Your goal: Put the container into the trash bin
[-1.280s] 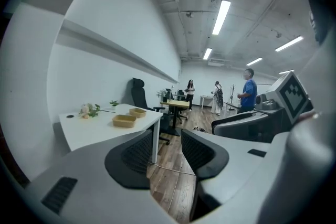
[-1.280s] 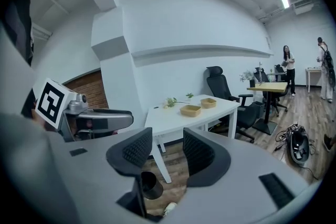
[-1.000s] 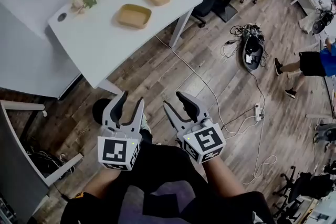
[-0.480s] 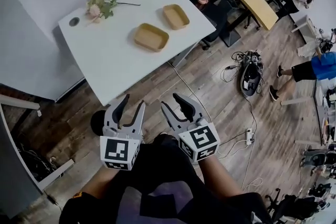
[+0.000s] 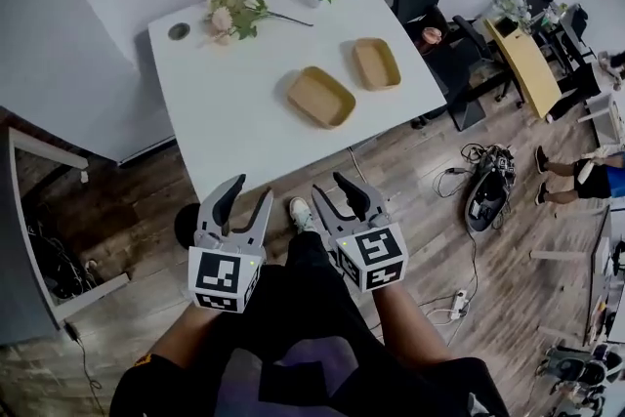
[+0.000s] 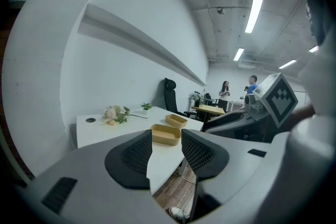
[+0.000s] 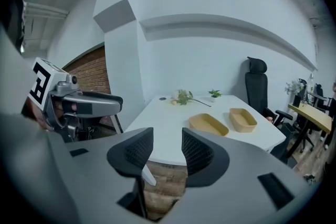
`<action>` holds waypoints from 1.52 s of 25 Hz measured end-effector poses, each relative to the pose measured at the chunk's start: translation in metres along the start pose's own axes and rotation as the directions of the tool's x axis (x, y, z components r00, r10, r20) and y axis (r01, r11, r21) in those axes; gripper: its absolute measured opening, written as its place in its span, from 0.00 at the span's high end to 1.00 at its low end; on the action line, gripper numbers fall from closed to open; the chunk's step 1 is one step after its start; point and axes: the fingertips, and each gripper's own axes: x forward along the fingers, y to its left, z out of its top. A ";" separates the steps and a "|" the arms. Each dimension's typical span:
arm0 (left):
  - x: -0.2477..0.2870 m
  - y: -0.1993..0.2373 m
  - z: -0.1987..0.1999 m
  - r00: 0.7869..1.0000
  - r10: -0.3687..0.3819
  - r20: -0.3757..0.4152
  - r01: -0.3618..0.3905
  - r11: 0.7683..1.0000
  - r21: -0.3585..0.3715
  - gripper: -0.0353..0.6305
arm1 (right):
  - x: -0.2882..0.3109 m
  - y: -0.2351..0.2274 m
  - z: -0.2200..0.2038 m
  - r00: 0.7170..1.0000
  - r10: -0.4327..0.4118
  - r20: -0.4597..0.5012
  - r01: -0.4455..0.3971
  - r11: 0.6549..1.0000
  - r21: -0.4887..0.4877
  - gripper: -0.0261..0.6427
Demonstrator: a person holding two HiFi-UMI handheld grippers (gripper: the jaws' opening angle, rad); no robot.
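Tan, the nearer container (image 5: pixel 320 97) sits on the white table (image 5: pixel 234 117), well ahead of the left gripper (image 5: pixel 249 191) and right gripper (image 5: pixel 331 188), both spread and empty.

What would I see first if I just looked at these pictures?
The left gripper and right gripper stick out low in the head view, both open and empty. Beyond them a white table holds the nearer tan container, the farther tan container and flowers.

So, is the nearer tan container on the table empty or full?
Empty: the head view shows only the bare tan floor inside the container.
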 end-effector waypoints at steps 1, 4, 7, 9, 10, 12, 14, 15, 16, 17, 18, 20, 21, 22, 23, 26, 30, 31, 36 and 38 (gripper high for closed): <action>0.010 0.002 0.003 1.000 0.014 -0.004 -0.014 1.000 -0.007 0.70 | 0.010 -0.009 0.003 1.000 0.014 -0.012 -0.015 1.000 -0.017 0.68; 0.041 0.006 0.008 0.998 0.056 -0.029 -0.057 0.998 -0.028 0.70 | 0.039 -0.036 0.008 0.997 0.056 -0.060 -0.060 0.995 -0.080 0.69; 0.070 0.010 0.011 0.993 0.102 -0.054 -0.104 0.993 -0.046 0.70 | 0.067 -0.061 0.006 0.989 0.089 -0.118 -0.108 0.982 -0.158 0.69; 0.086 0.014 0.009 0.987 0.138 -0.076 -0.143 0.988 -0.057 0.70 | 0.084 -0.075 0.004 0.981 0.113 -0.158 -0.144 0.970 -0.198 0.70; 0.092 0.016 0.007 0.983 0.157 -0.089 -0.163 0.985 -0.062 0.70 | 0.093 -0.082 0.001 0.976 0.124 -0.179 -0.162 0.963 -0.215 0.70; 0.103 0.020 0.002 0.974 0.194 -0.114 -0.203 0.976 -0.073 0.70 | 0.108 -0.094 -0.006 0.965 0.140 -0.223 -0.197 0.947 -0.256 0.71; 0.112 0.024 -0.004 0.964 0.226 -0.137 -0.239 0.967 -0.084 0.70 | 0.122 -0.103 -0.012 0.951 0.154 -0.269 -0.233 0.926 -0.295 0.72; 0.116 0.026 -0.008 0.959 0.241 -0.150 -0.256 0.963 -0.089 0.70 | 0.128 -0.107 -0.015 0.943 0.162 -0.291 -0.252 0.917 -0.308 0.72; 0.119 0.028 -0.012 0.953 0.255 -0.163 -0.272 0.958 -0.094 0.70 | 0.135 -0.110 -0.019 0.935 0.170 -0.312 -0.271 0.909 -0.317 0.72; 0.122 0.029 -0.016 0.947 0.269 -0.174 -0.289 0.952 -0.098 0.70 | 0.141 -0.113 -0.024 0.926 0.177 -0.332 -0.289 0.901 -0.325 0.73; 0.125 0.031 -0.020 0.941 0.284 -0.185 -0.306 0.947 -0.102 0.70 | 0.147 -0.115 -0.029 0.917 0.182 -0.354 -0.306 0.892 -0.333 0.73; 0.131 0.033 -0.028 0.929 0.310 -0.205 -0.336 0.936 -0.108 0.70 | 0.159 -0.119 -0.039 0.897 0.191 -0.400 -0.340 0.875 -0.345 0.74; 0.134 0.034 -0.032 0.923 0.321 -0.214 -0.349 0.931 -0.110 0.70 | 0.164 -0.120 -0.044 0.886 0.194 -0.422 -0.356 0.866 -0.350 0.75; 0.136 0.035 -0.035 0.917 0.330 -0.222 -0.361 0.926 -0.112 0.70 | 0.168 -0.120 -0.049 0.876 0.195 -0.442 -0.371 0.857 -0.357 0.75; 0.137 0.036 -0.039 0.912 0.340 -0.229 -0.372 0.921 -0.116 0.70 | 0.171 -0.120 -0.053 0.867 0.195 -0.459 -0.384 0.848 -0.366 0.76; 0.137 0.035 -0.051 0.899 0.365 -0.244 -0.405 0.904 -0.139 0.70 | 0.176 -0.118 -0.065 0.844 0.186 -0.503 -0.416 0.819 -0.395 0.80; 0.136 0.035 -0.062 0.884 0.391 -0.257 -0.439 0.882 -0.169 0.70 | 0.182 -0.118 -0.075 0.823 0.164 -0.544 -0.437 0.796 -0.420 0.86; 0.135 0.035 -0.065 0.880 0.397 -0.261 -0.447 0.878 -0.173 0.70 | 0.183 -0.119 -0.076 0.821 0.159 -0.548 -0.437 0.794 -0.424 0.87; 0.127 0.032 -0.068 0.868 0.424 -0.258 -0.476 0.859 -0.187 0.70 | 0.182 -0.120 -0.075 0.830 0.148 -0.538 -0.426 0.791 -0.439 0.91; 0.122 0.030 -0.067 0.869 0.428 -0.248 -0.477 0.859 -0.189 0.70 | 0.179 -0.119 -0.070 0.841 0.144 -0.521 -0.412 0.795 -0.446 0.91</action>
